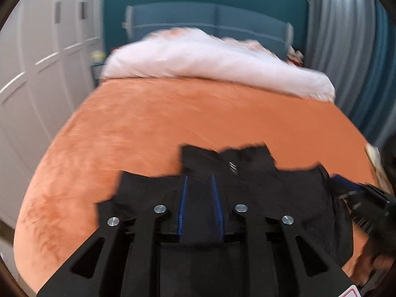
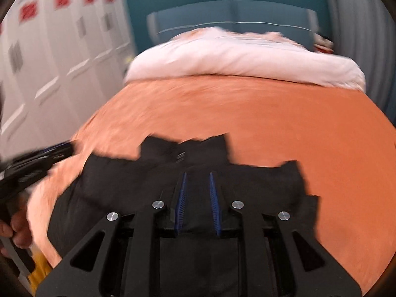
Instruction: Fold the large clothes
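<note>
A black garment [image 1: 272, 190] is spread low over the orange bed cover [image 1: 173, 113], with its ragged upper edge toward the headboard. My left gripper [image 1: 199, 177] has its blue pads [image 1: 183, 203] close together with black cloth pinched between them. At the right edge of the left wrist view, my right gripper [image 1: 358, 198] is on the garment's right side. In the right wrist view the same garment [image 2: 118, 180] fills the lower middle. My right gripper [image 2: 198, 174] is shut on its cloth too. My left gripper [image 2: 49, 153] enters from the left, held by a hand [image 2: 17, 225].
A rumpled white duvet [image 1: 210, 61] is heaped at the far end of the bed below a blue headboard [image 1: 210, 17]. White wardrobe doors [image 1: 37, 61] line the left side. A grey curtain [image 1: 346, 49] hangs on the right. Something yellow [image 2: 39, 274] shows at the lower left.
</note>
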The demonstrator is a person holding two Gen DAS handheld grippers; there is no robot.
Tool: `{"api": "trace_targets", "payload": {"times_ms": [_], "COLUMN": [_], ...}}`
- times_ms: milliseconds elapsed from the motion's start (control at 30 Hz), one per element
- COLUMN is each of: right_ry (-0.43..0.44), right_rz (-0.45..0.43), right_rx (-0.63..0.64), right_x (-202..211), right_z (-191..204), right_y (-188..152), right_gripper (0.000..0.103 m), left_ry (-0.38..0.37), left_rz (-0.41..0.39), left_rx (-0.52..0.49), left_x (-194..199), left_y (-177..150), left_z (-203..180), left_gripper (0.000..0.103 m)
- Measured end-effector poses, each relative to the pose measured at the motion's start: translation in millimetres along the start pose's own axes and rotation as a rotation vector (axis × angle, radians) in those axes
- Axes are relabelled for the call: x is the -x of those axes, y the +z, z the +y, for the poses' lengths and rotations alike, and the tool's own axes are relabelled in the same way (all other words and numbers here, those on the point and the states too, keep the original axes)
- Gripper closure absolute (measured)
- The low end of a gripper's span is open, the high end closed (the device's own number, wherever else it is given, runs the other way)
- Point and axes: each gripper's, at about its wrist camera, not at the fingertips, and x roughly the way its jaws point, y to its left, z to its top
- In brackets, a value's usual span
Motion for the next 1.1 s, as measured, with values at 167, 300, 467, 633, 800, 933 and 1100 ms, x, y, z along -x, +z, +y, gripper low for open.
{"api": "trace_targets", "payload": {"times_ms": [167, 300, 467, 633, 800, 933, 1100], "right_ry": [-0.035, -0.089, -0.118, -0.09, -0.076, -0.061, -0.048], "right_rz": [0.104, 0.139, 0.165, 0.18, 0.183, 0.171, 0.157], "right_rx": [0.028, -0.008, -0.069, -0.109, -0.11, -0.121, -0.138], "right_x": [-44.5, -67.1, -87.6, -105.1, -121.5, -130.8, -139.8], "right_z": [0.8, -22.2, -58.7, -69.6, -66.7, -68.0, -70.0], "right_y": [-9.2, -13.7, -24.3, -32.4, -38.6, -41.9, -46.3], "right_gripper": [0.087, 0.087, 0.088, 0.089, 0.089, 0.09, 0.09], "left_ry": [0.013, 0.071, 0.123, 0.112, 0.121, 0.122, 0.119], "left_rz": [0.111, 0.135, 0.144, 0.142, 0.114, 0.102, 0.086], "left_rx": [0.01, 0.033, 0.091, 0.108, 0.108, 0.111, 0.12], "left_x": [-45.0, -69.9, -91.7, -106.9, -122.7, -132.1, -141.4], "left_y": [-22.2, -31.5, -40.1, -44.1, -51.4, -53.6, -58.8], "left_z": [-7.2, 5.9, 36.1, 42.6, 40.0, 38.7, 39.3], "left_gripper": [0.081, 0.081, 0.081, 0.081, 0.082, 0.082, 0.082]}}
